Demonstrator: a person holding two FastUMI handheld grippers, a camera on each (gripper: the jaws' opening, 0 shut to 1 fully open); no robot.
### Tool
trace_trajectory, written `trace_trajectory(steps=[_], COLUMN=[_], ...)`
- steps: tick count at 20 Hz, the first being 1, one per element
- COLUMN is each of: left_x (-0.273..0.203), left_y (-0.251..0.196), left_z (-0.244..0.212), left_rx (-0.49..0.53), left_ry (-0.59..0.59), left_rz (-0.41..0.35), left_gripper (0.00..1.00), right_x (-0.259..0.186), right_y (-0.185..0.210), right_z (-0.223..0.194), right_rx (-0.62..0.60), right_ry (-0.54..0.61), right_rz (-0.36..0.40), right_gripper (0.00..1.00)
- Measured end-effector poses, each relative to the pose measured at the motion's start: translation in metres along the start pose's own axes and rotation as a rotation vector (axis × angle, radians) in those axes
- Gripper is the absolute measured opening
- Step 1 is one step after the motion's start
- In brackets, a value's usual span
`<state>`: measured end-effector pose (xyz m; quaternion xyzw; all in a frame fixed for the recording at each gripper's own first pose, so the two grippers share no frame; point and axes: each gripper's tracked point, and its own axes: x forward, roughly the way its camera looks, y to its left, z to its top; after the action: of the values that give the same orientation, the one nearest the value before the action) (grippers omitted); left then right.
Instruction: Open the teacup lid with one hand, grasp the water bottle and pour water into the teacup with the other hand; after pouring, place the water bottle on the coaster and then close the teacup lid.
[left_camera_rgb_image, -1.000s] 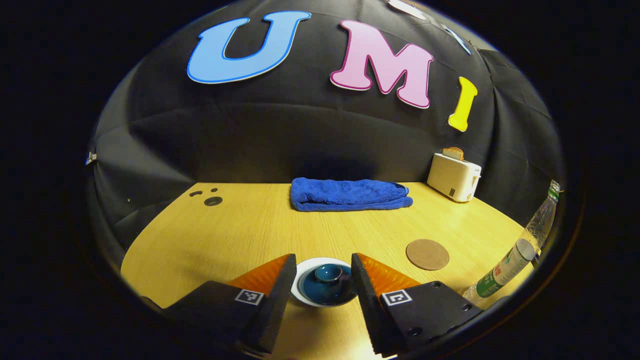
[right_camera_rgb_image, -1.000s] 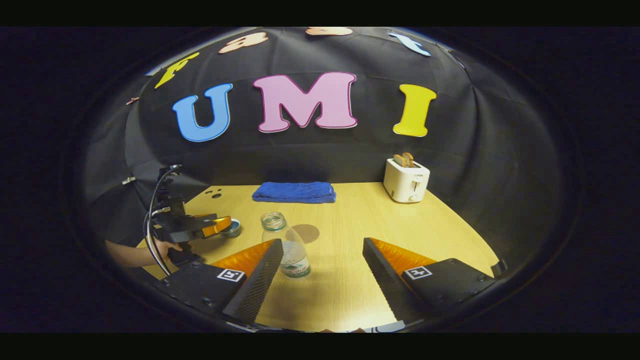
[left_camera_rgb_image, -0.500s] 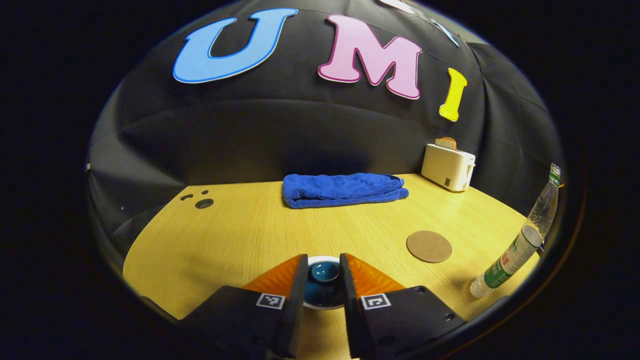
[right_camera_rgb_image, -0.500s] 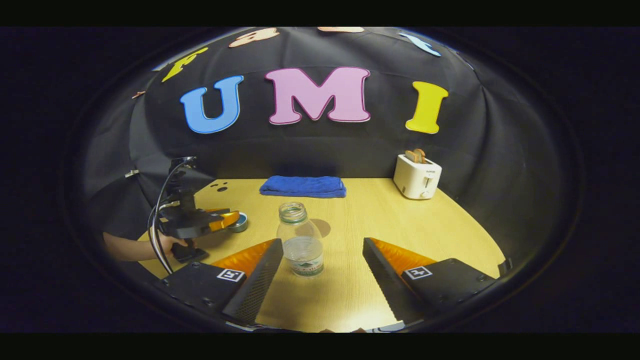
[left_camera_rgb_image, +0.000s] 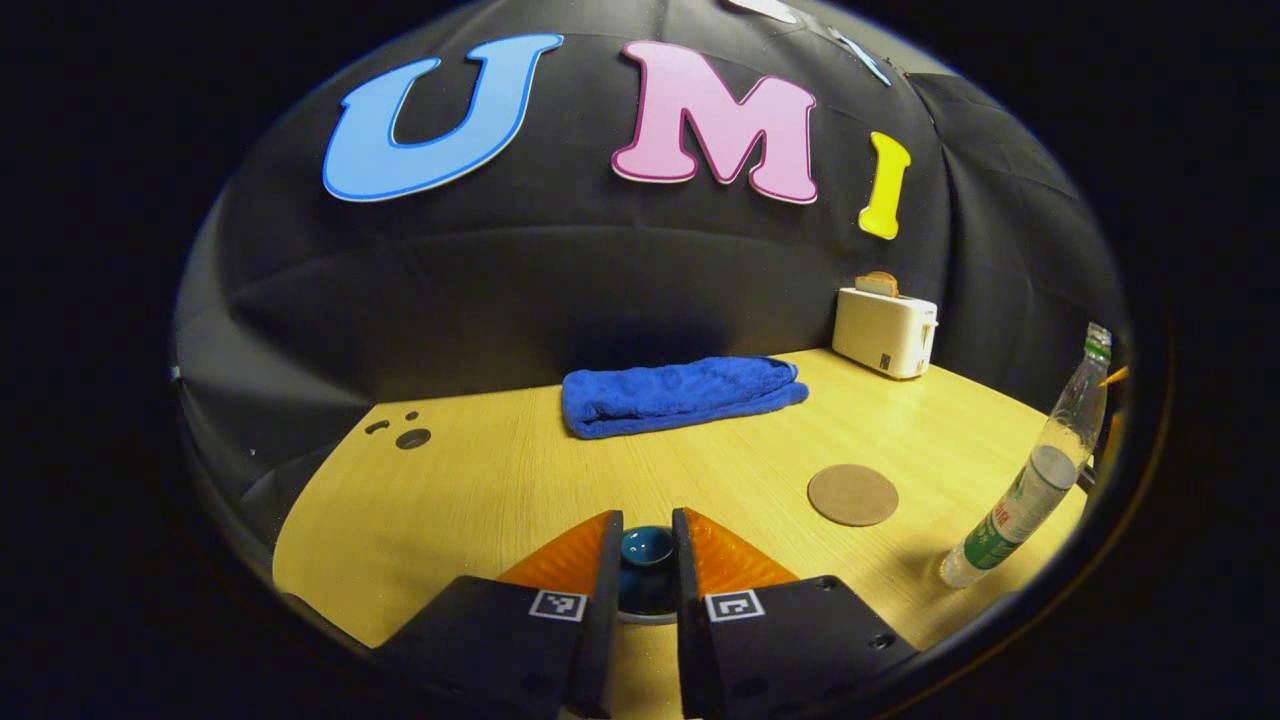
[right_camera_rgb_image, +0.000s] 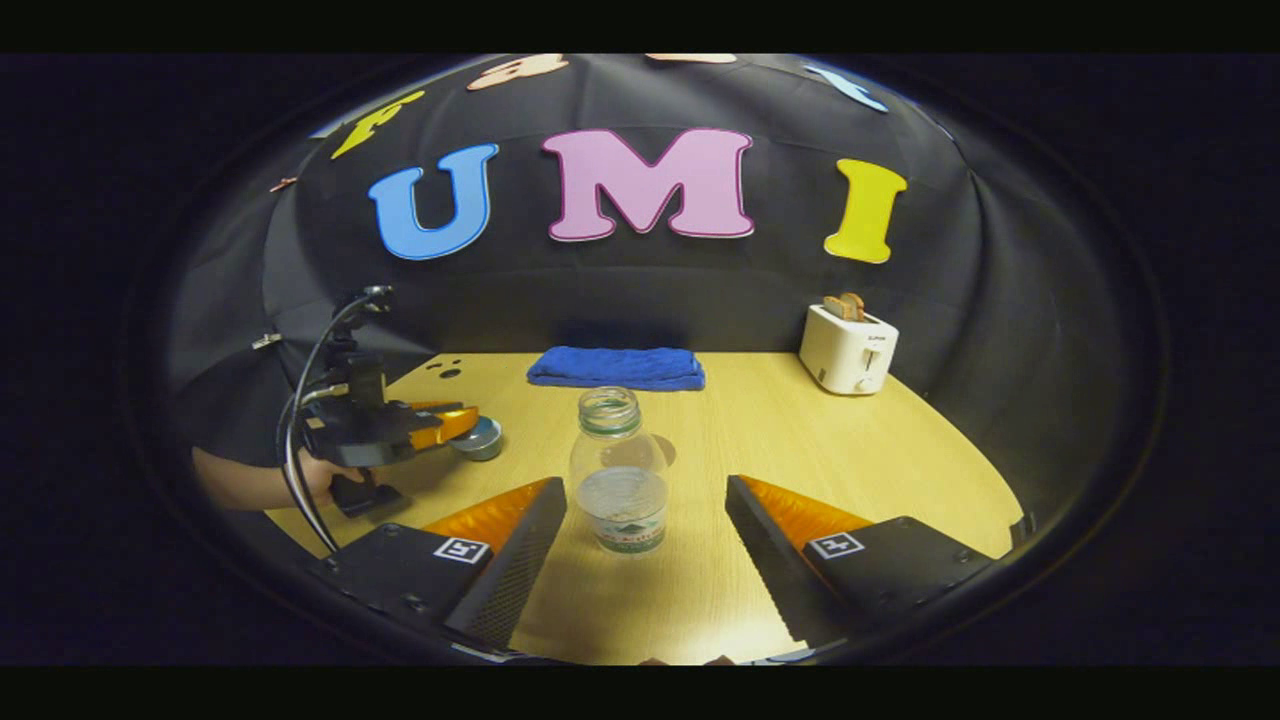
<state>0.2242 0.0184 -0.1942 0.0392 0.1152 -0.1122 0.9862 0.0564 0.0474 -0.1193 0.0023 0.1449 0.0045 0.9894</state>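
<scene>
In the left gripper view, the left gripper (left_camera_rgb_image: 646, 560) sits low over the near edge of the wooden table (left_camera_rgb_image: 480, 480), its two orange-faced fingers drawn in tight on either side of the dark blue knob of the teacup lid (left_camera_rgb_image: 646, 548). The fingers hide most of the lid and nearly all of the teacup (left_camera_rgb_image: 640, 617), of which just a pale sliver of rim shows between them; they appear to press the knob, though the contact itself is hard to make out.

In the right gripper view, the right gripper (right_camera_rgb_image: 645, 535) has its fingers spread wide, with the uncapped water bottle (right_camera_rgb_image: 620, 470) standing upright between and just beyond the tips, touching neither. The bottle is clear, partly filled, with a green label. It covers most of the round cork coaster (right_camera_rgb_image: 662, 450) behind it; the coaster shows whole toward the table's right side in the left gripper view (left_camera_rgb_image: 853, 494).

Toward the left edge in the right gripper view, a hand (right_camera_rgb_image: 325, 478) holds the left gripper over the teacup, trailing cables. At the far edge lies a folded blue towel (right_camera_rgb_image: 616, 367), and in the far right corner a white toaster (right_camera_rgb_image: 848, 350) with bread in its slots.
</scene>
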Motion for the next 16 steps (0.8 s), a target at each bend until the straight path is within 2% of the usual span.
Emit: trace_trajectory(steps=[3,4,5,8,16], left_x=[-0.018,-0.023,-0.03,-0.048,-0.061], left_y=[0.0,0.0,0.002,0.004,0.011], left_z=[0.016,0.019,0.02,0.021,0.018], left_rx=[0.001,0.0,-0.004,-0.034,-0.048], left_ry=[-0.028,-0.03,-0.03,-0.021,-0.001], left_rz=[-0.003,-0.002,0.002,0.01,0.021], left_gripper=[0.29,0.25,0.29,0.29,0.29], right_x=[0.011,0.017,0.022,0.044,0.084], right_y=[0.006,0.007,0.007,0.008,0.015], right_z=[-0.009,-0.011,-0.014,-0.01,-0.01], right_rx=[0.003,0.008,0.011,0.03,-0.006], right_ry=[0.004,0.006,0.007,-0.017,-0.055], right_rz=[0.007,0.009,0.01,0.01,0.036], right_gripper=[0.99,0.99,0.99,0.99,0.97])
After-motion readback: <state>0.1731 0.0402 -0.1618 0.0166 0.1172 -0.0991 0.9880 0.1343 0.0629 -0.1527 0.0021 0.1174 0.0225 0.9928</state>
